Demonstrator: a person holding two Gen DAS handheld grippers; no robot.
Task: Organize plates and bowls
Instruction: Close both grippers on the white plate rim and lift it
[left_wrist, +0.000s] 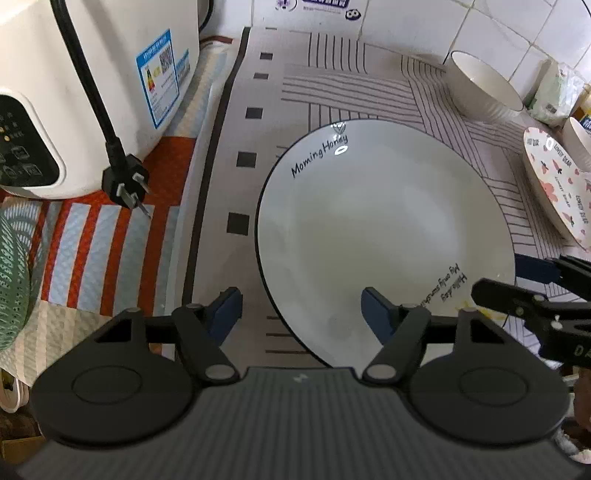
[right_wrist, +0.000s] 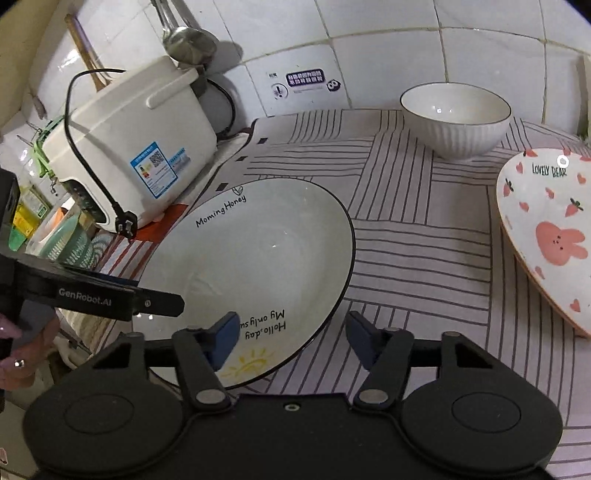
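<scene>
Left gripper (left_wrist: 301, 308): blue pads parted, straddling the near-left rim of the white "Morning Honey" plate (left_wrist: 384, 236). Pads don't press the rim, nothing clamped. One pad sits over the plate, the other outside it over the striped mat (left_wrist: 332, 85).

Right gripper (right_wrist: 290, 338): same stance at the plate's (right_wrist: 251, 266) near-right rim by the sun print, one pad over the plate, one over the mat (right_wrist: 417, 229). Jaws parted, no grip. Each gripper shows at the edge of the other's view.

Plate lies flat on the mat. Everything else relative to the plate:
- white ribbed bowl (right_wrist: 456, 118) behind it to the right, upright, against the tiled wall, well apart
- pink rabbit "Lovely Bear" plate (right_wrist: 546, 229) to the right, apart, partly cut off by the frame
- white rice cooker (right_wrist: 136, 147) to the left, off the mat on a red-striped cloth (left_wrist: 96, 251); its black plug (left_wrist: 127, 188) hangs loose down the side
- green basket (right_wrist: 70, 243) further left, partly hidden

A hand (right_wrist: 14, 343) on the left gripper's handle shows at the frame edge.
</scene>
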